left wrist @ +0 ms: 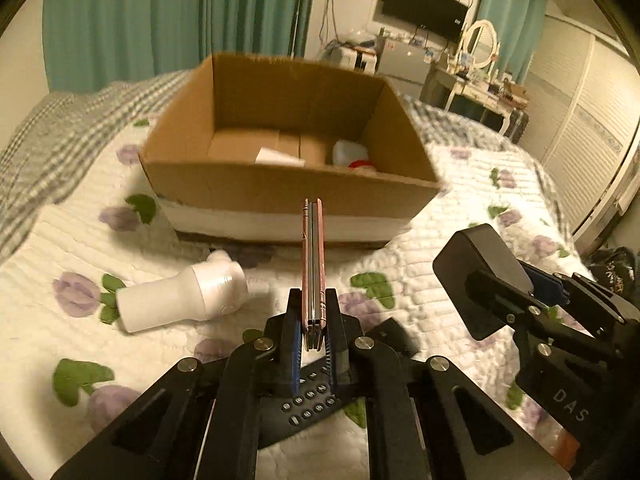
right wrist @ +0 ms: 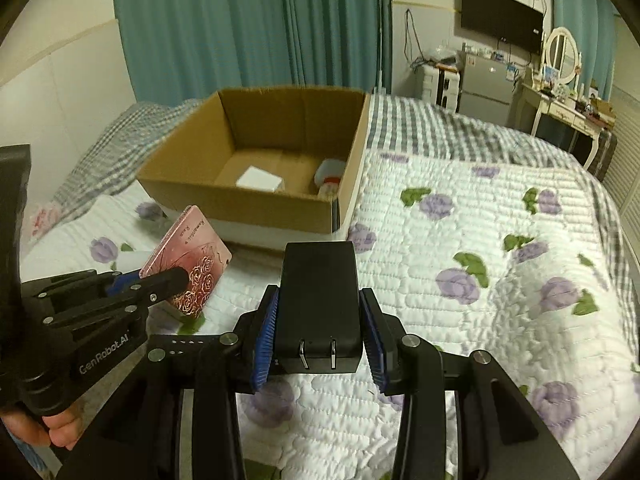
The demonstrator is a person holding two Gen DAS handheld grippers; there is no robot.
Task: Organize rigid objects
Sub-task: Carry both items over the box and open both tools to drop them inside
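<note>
Left wrist view: my left tongs [left wrist: 313,322] are clamped on a thin pink rose-patterned case [left wrist: 312,264], held edge-up over the bed [left wrist: 460,208]. The cardboard box [left wrist: 280,192] sits at 12 o'clock, a white bottle [left wrist: 180,300] lying at 10. My right tongs [right wrist: 319,330] grip a black power adapter [right wrist: 319,300], prongs facing the camera, box at 11 o'clock.
</note>
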